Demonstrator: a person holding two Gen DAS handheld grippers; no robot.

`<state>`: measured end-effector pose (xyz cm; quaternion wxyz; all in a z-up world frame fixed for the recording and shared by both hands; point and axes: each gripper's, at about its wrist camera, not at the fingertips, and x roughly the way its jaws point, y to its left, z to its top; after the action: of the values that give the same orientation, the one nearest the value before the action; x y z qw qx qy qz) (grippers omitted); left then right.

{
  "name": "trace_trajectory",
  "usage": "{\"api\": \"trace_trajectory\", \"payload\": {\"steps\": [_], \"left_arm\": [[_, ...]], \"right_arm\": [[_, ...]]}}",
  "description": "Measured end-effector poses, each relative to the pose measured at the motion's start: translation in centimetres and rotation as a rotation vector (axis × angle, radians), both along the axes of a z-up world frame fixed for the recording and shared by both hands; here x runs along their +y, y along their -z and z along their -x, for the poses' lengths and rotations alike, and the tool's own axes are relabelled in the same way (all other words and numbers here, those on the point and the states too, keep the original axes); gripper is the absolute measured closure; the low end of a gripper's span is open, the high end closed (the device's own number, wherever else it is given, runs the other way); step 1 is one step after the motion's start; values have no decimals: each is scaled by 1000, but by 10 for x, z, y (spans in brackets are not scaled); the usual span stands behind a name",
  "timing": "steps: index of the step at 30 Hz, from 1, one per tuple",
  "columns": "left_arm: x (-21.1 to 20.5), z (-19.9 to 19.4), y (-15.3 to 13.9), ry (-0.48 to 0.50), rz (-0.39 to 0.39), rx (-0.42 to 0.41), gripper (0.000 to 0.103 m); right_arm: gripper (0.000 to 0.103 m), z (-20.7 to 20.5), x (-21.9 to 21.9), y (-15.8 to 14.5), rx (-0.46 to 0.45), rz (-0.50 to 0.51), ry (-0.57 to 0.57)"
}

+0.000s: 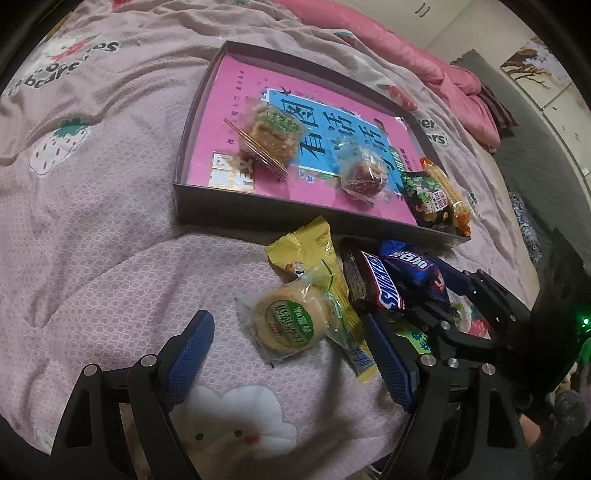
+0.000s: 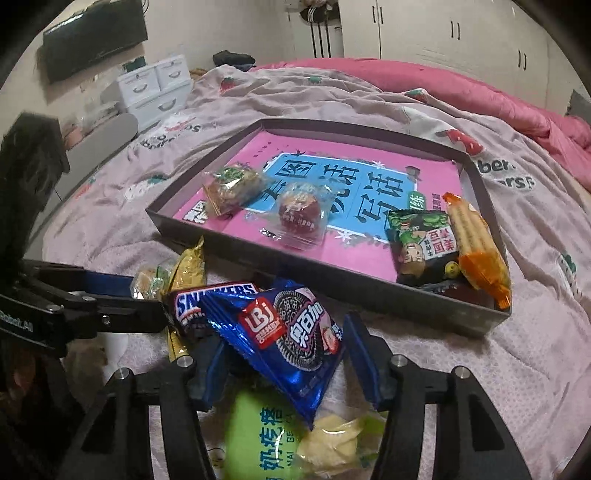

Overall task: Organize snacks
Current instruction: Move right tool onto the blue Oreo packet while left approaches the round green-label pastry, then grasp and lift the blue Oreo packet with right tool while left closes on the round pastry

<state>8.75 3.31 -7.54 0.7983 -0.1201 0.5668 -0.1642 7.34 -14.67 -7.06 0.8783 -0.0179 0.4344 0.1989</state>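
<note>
A dark shallow tray point(image 1: 258, 214) point(image 2: 369, 291) with a pink book inside lies on the bed. In it are a crumbly cake point(image 1: 273, 133) point(image 2: 232, 188), a red wrapped sweet point(image 1: 364, 171) point(image 2: 301, 214), a green-black bag point(image 1: 428, 199) point(image 2: 424, 243) and an orange cracker pack point(image 1: 448, 195) point(image 2: 476, 243). In front lie a round green-label cake point(image 1: 291, 321), a yellow packet point(image 1: 314, 254), a Snickers bar point(image 1: 380, 284) point(image 2: 207, 299) and a blue Oreo-style pack point(image 1: 410, 266) point(image 2: 288, 332). My left gripper point(image 1: 291, 354) is open around the round cake. My right gripper point(image 2: 284, 354) is open around the blue pack.
A pink strawberry-print blanket point(image 1: 110, 221) covers the bed, with a pink duvet point(image 2: 480, 96) behind. A green packet point(image 2: 258, 435) lies under my right gripper. White drawers point(image 2: 155, 88) and cupboards point(image 2: 443, 29) stand beyond the bed.
</note>
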Motion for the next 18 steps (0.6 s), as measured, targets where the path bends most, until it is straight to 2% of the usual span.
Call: {"api": "trace_trajectory", "payload": {"steps": [7,11,18], "left_arm": [[0,0,1,21,1,5,22],[4,-2,0,20,16,12,23],[5,-1,1,21,11,17,25]], "right_arm": [[60,-1,-16,-6,11,-86,25],[61,-5,-26,-6,35,-155,45],[61,-6,-26,-6,64,-166,40]]}}
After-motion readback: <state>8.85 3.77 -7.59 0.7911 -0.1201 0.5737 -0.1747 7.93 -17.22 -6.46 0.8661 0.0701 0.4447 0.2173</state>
